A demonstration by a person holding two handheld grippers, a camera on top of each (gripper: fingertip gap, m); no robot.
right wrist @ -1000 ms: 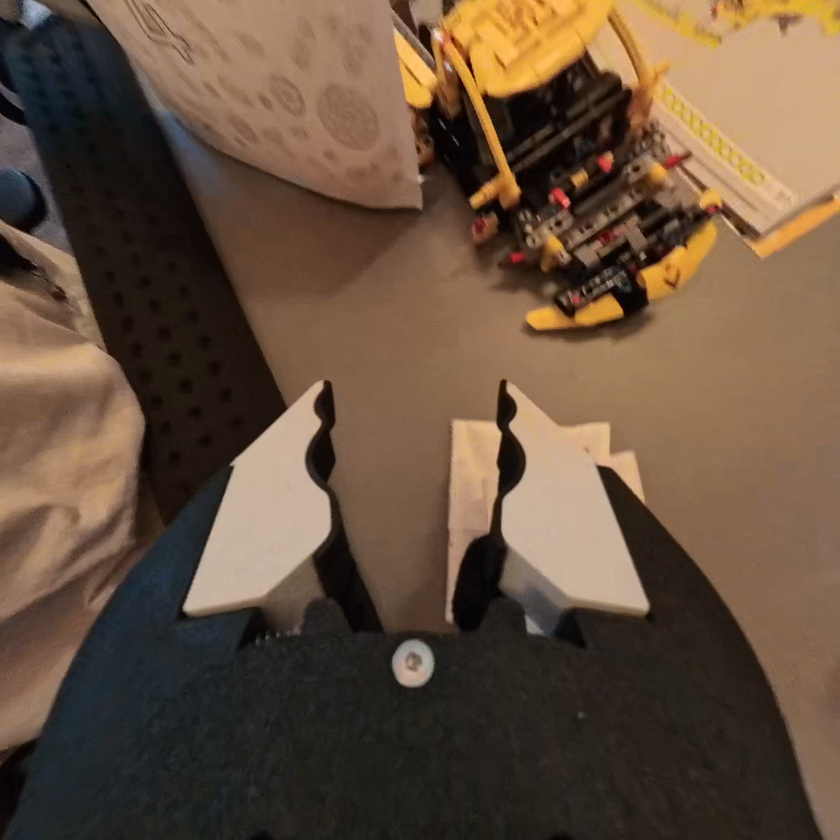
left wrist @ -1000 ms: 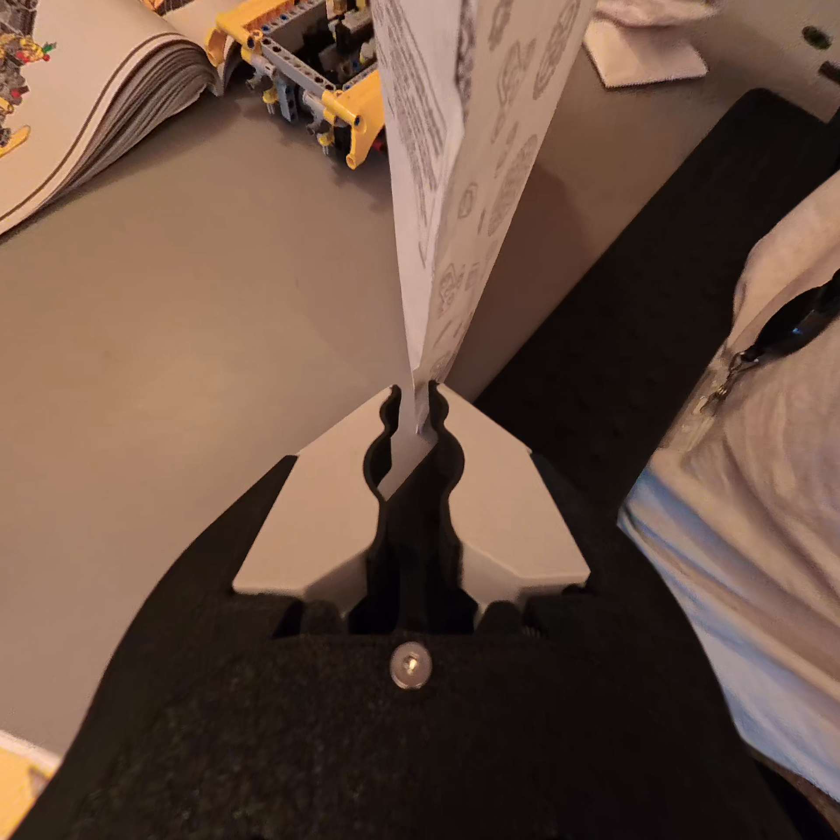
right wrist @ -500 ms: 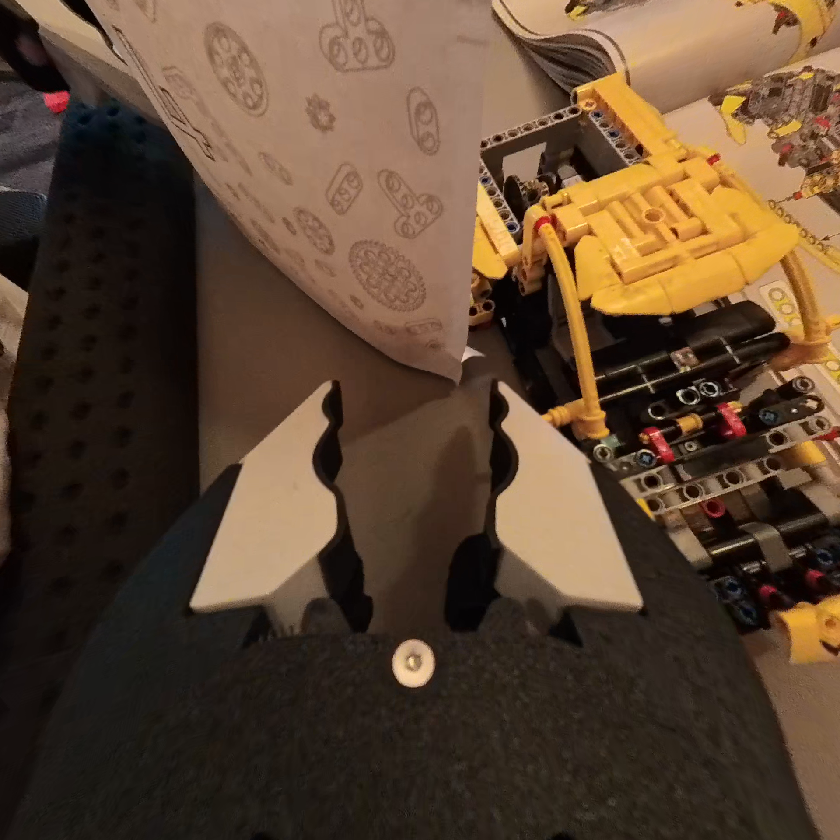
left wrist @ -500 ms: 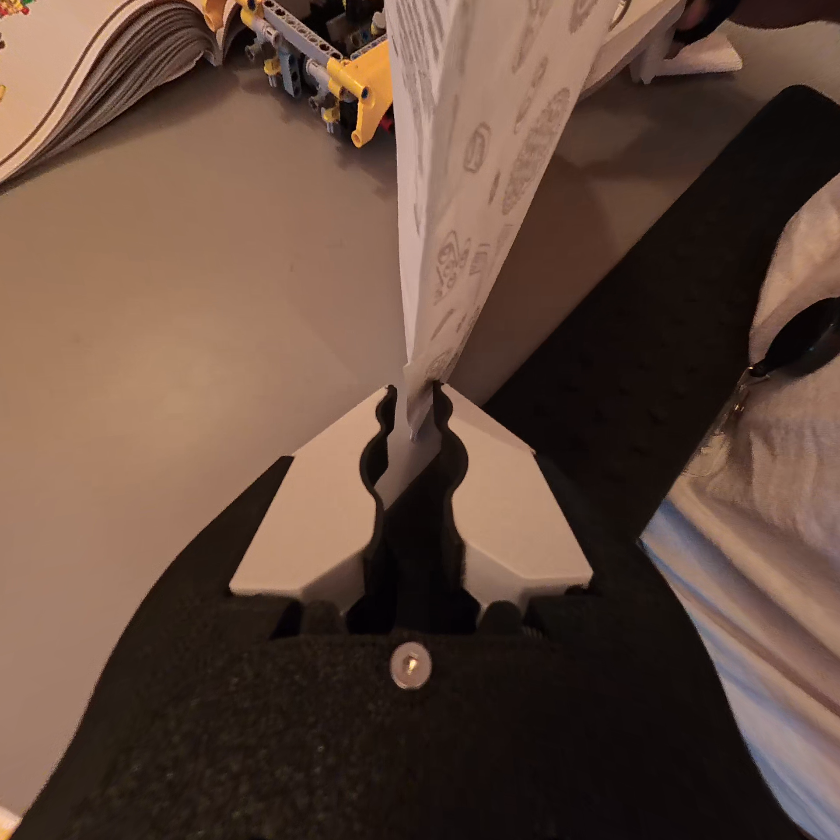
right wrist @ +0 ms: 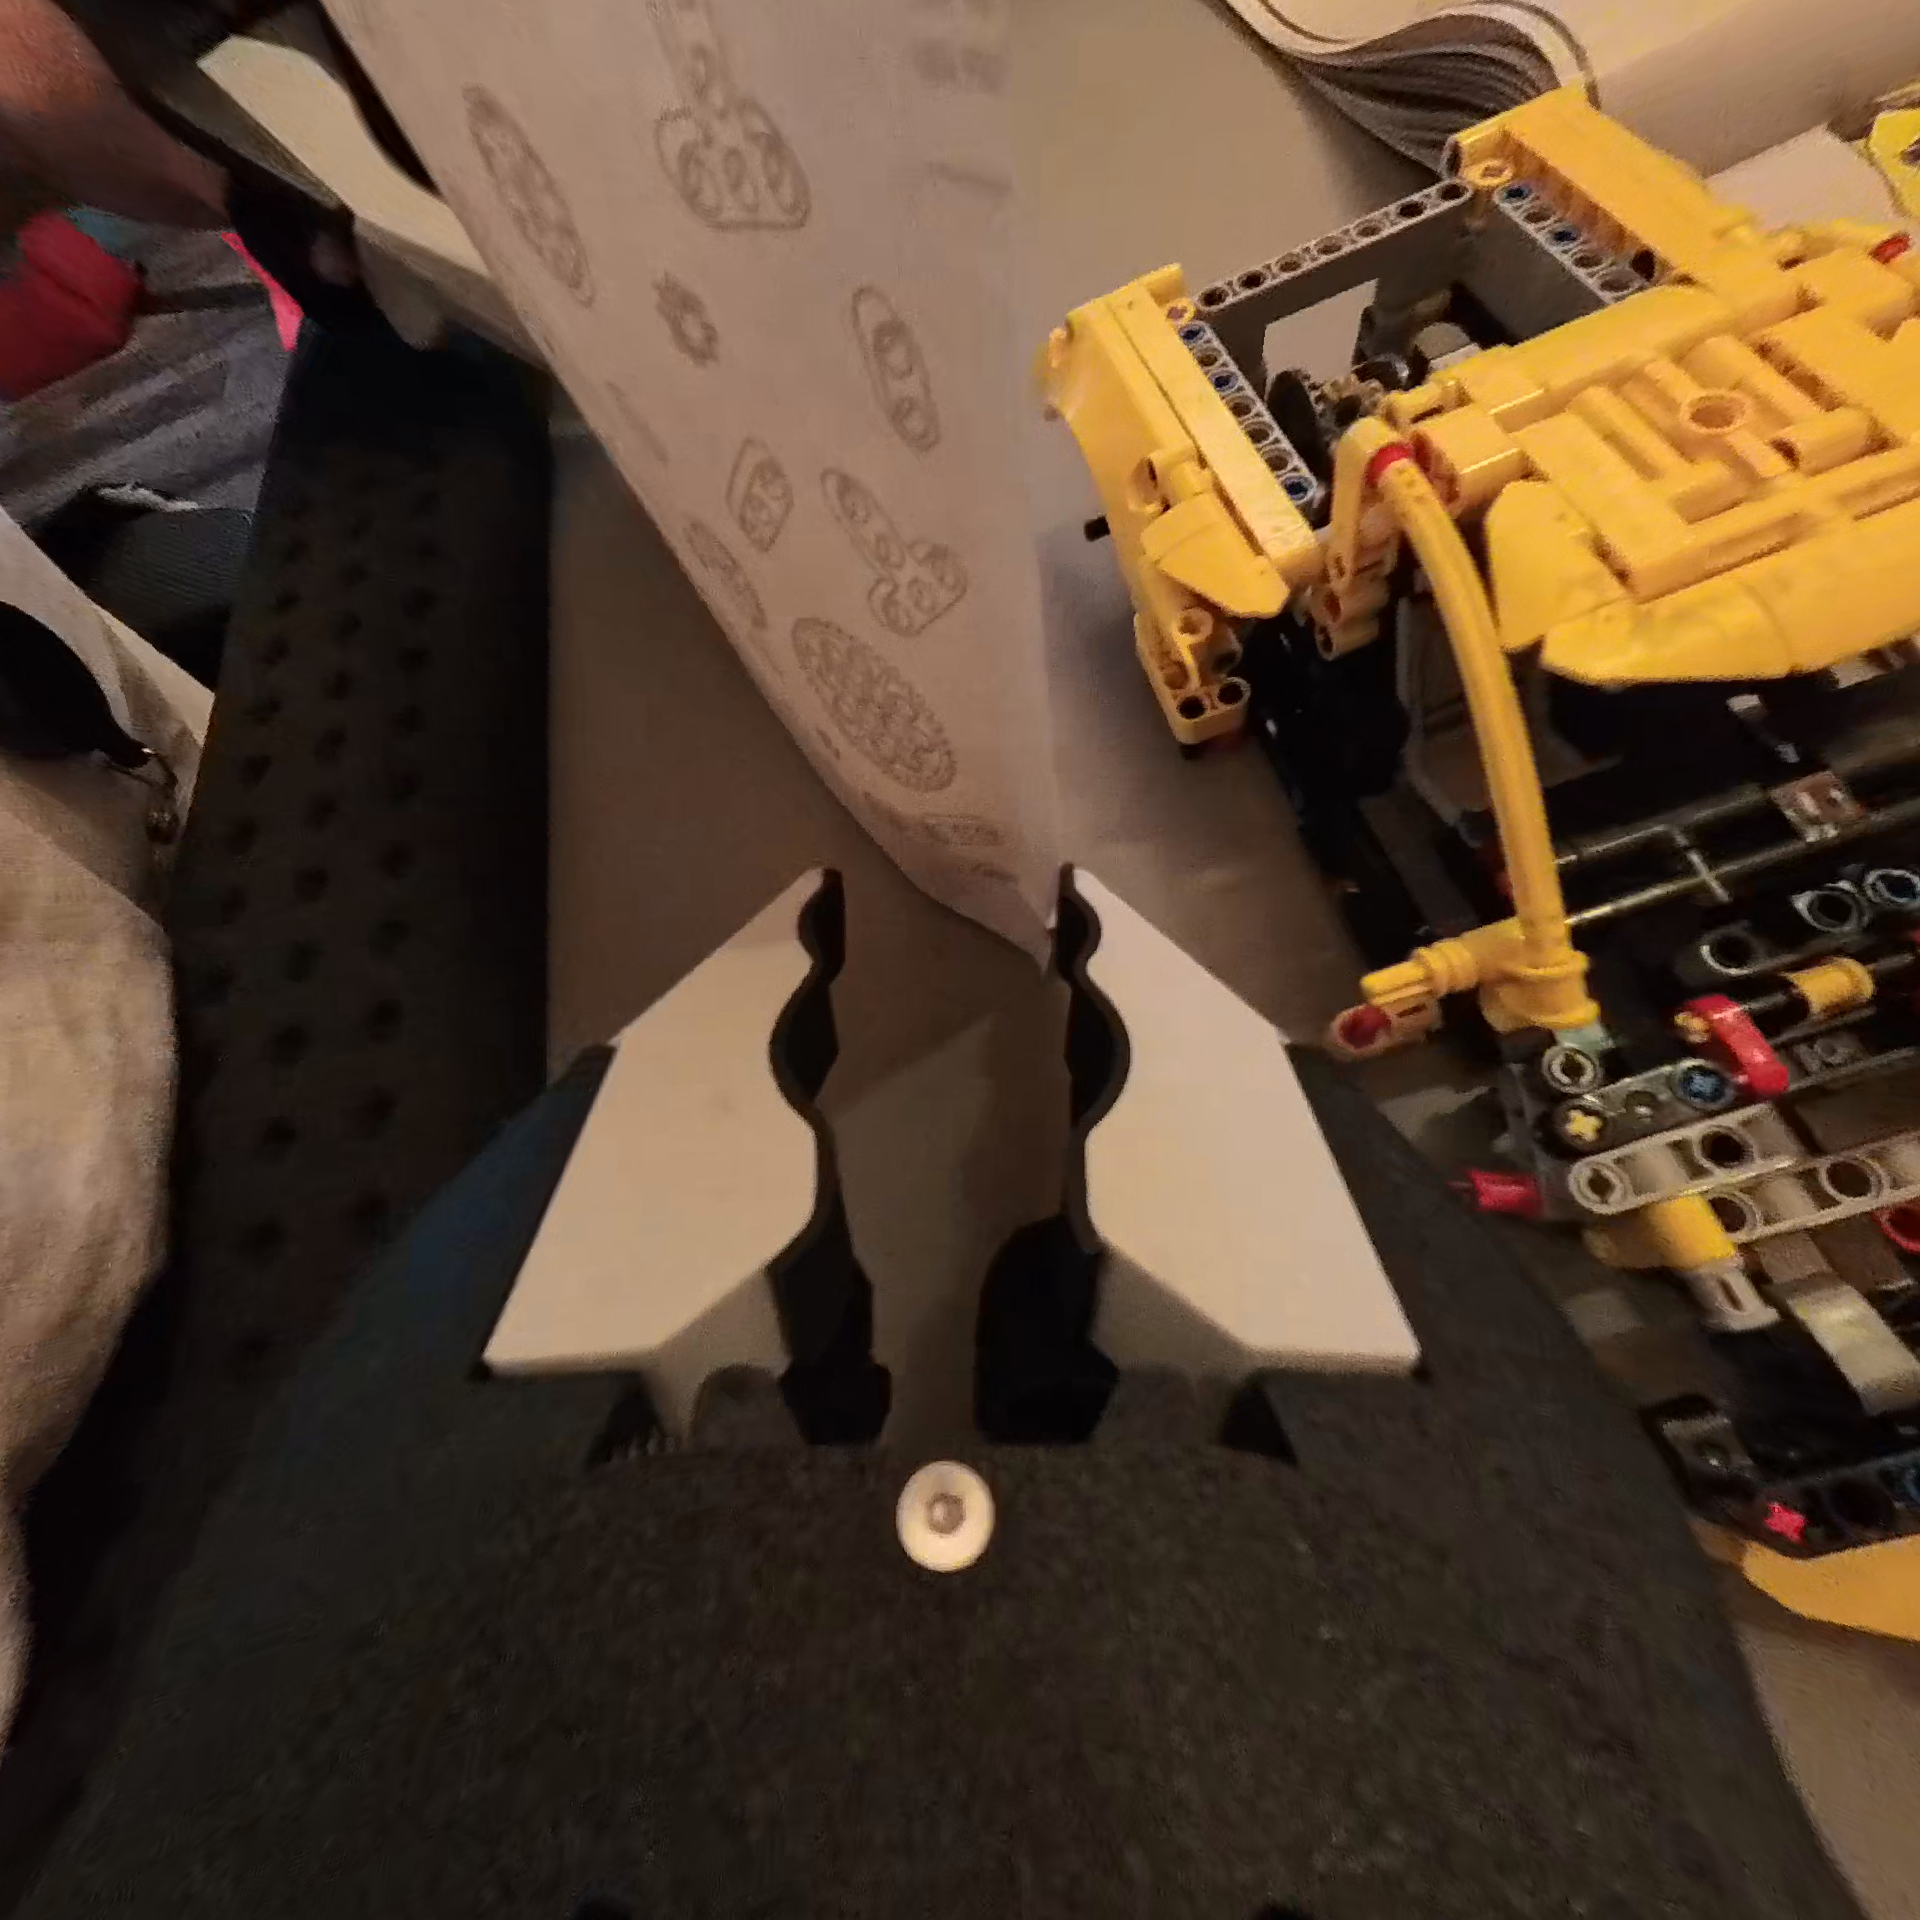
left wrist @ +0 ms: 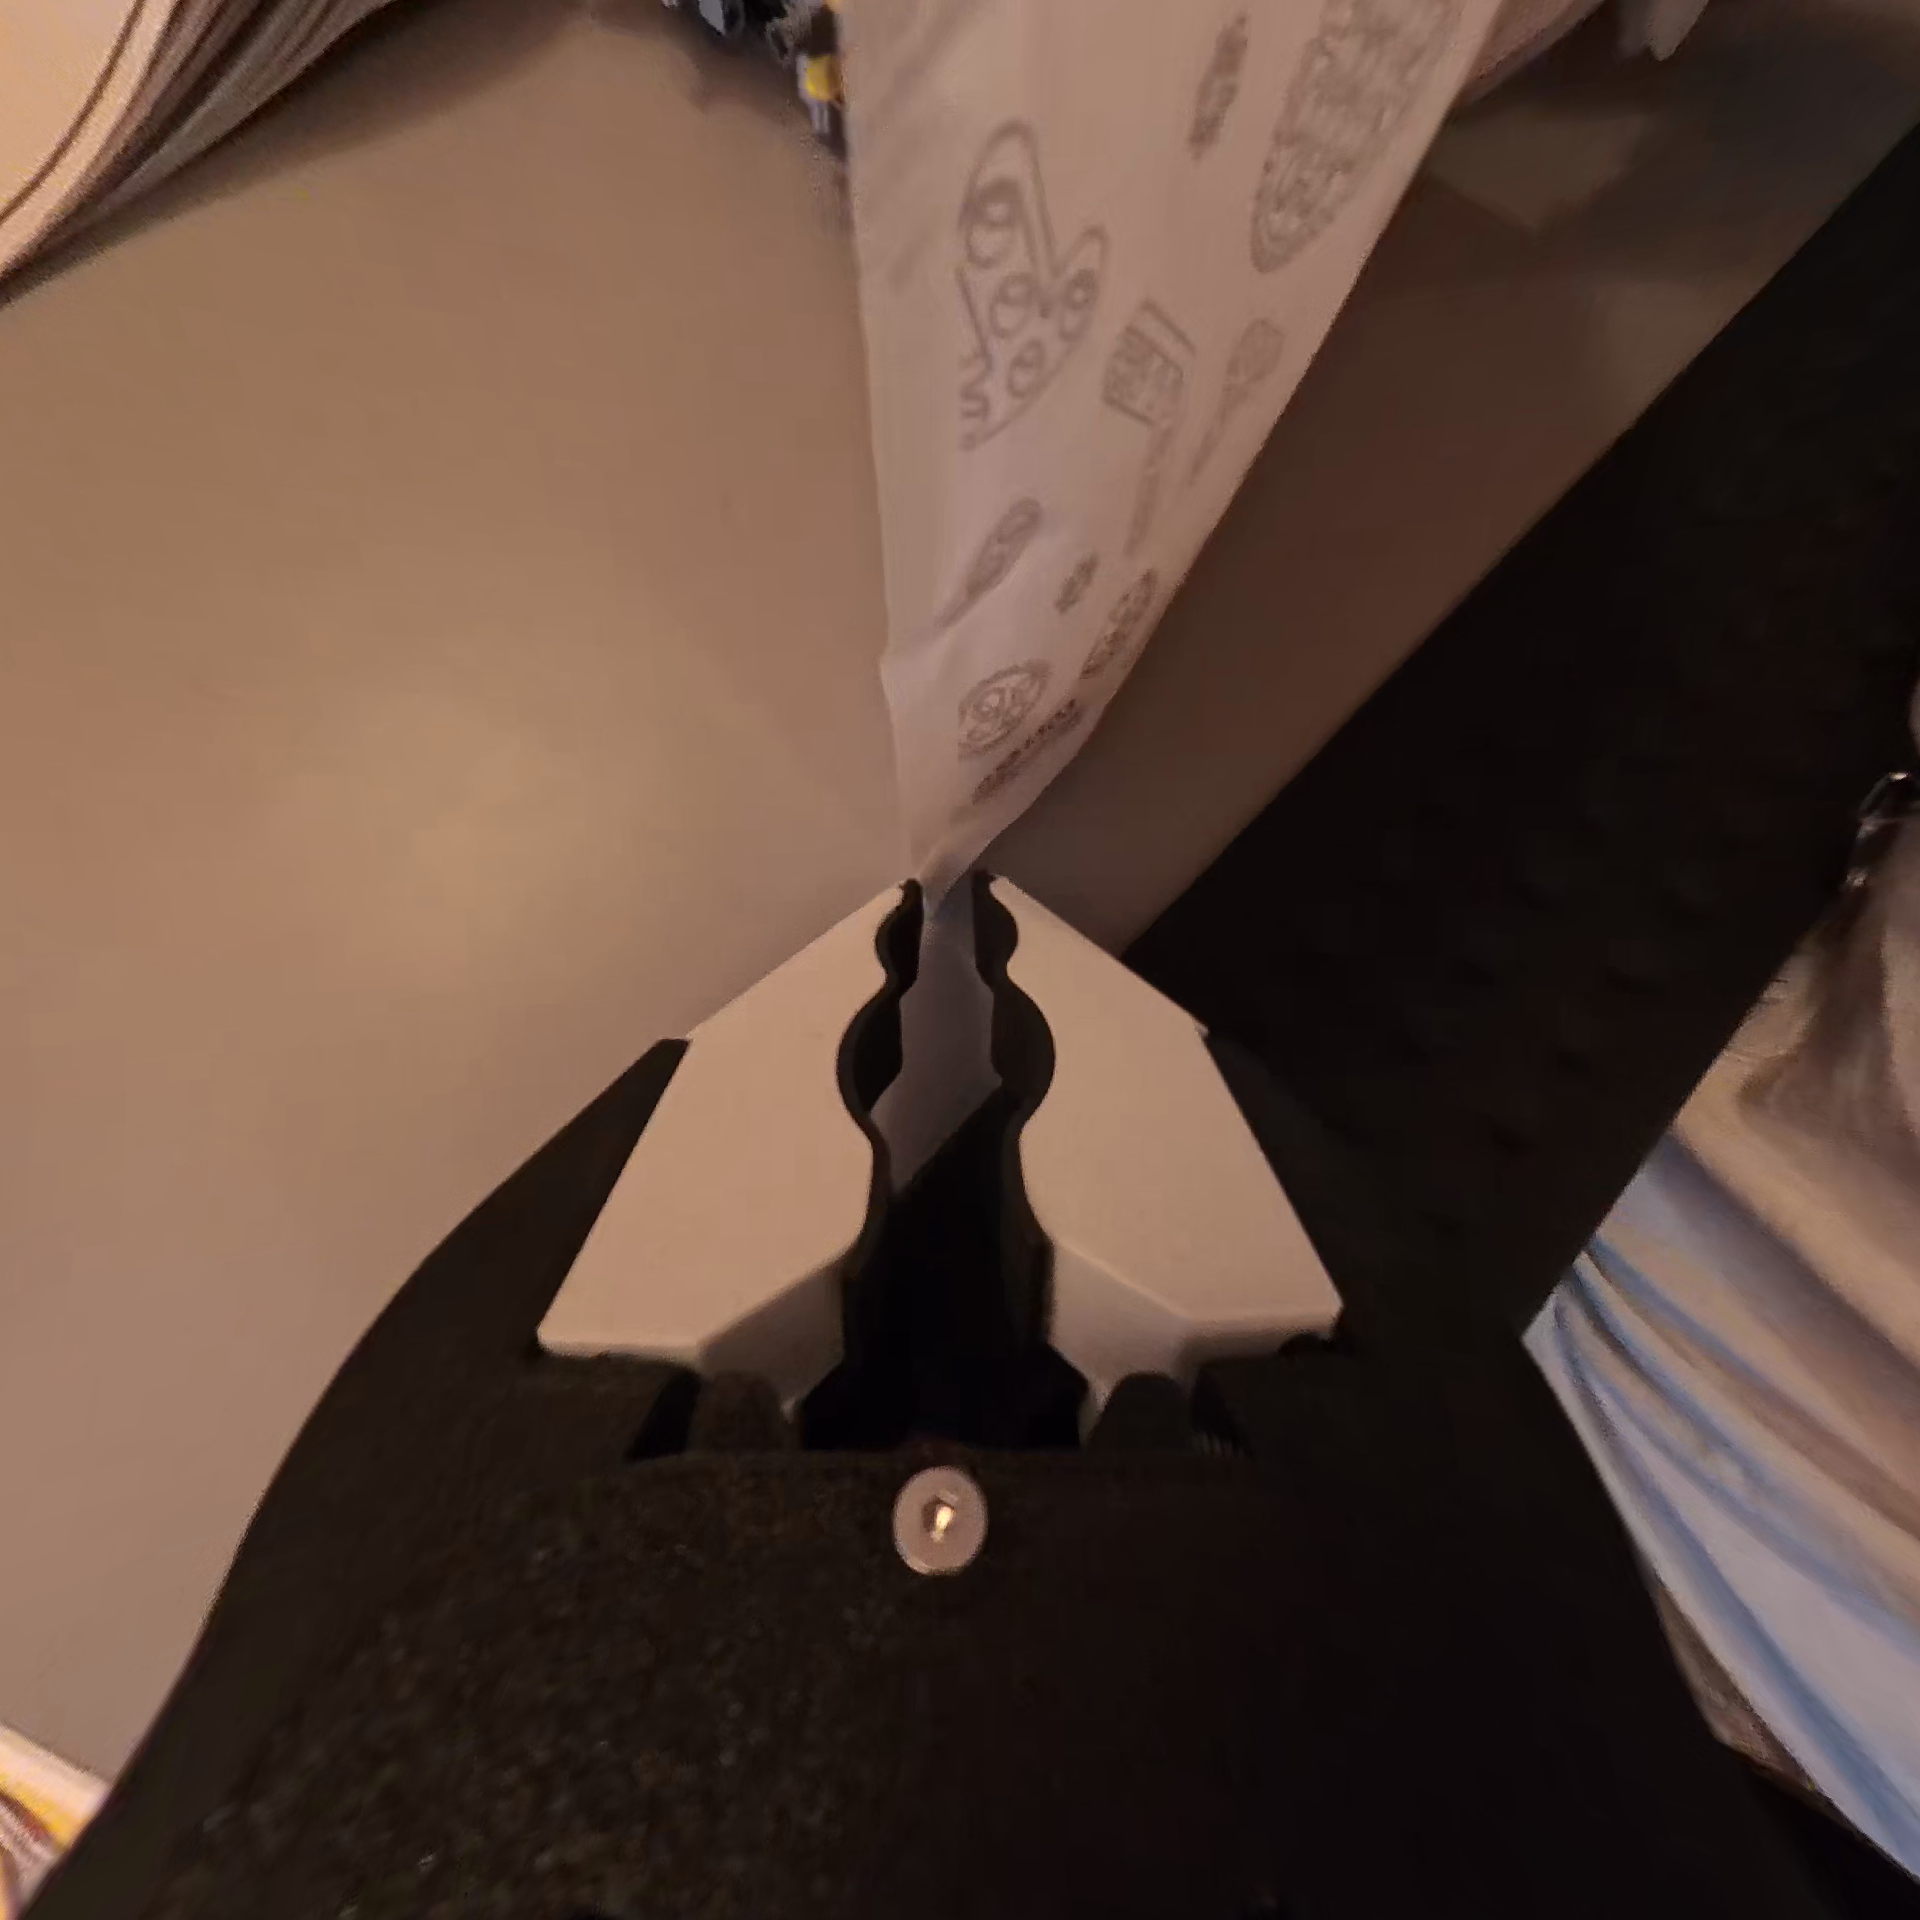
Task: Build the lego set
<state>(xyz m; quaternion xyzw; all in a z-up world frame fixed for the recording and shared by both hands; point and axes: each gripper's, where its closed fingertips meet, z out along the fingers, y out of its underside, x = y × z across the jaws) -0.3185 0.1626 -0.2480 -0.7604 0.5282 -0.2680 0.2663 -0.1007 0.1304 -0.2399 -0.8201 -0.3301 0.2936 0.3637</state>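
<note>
A white paper parts bag [left wrist: 1049, 374] printed with grey part outlines hangs above the grey table. My left gripper [left wrist: 948, 885] is shut on one corner of it. The bag also shows in the right wrist view [right wrist: 790, 436], where its opposite lower corner lies between the tips of my open right gripper [right wrist: 943, 883], against the right finger. A large yellow, black and grey lego model [right wrist: 1579, 665] stands on the table right of the right gripper.
A black perforated mat [left wrist: 1558, 831] runs along the table edge. An open instruction book [left wrist: 125, 125] lies at the far left, also in the right wrist view [right wrist: 1455, 62]. A person's light clothing [left wrist: 1766, 1351] is close at the right. The grey table [left wrist: 416, 623] spreads left.
My right gripper has moved from the table up to the bag's free corner, which now lies between its fingers. My left gripper has kept its hold and moved closer to the table.
</note>
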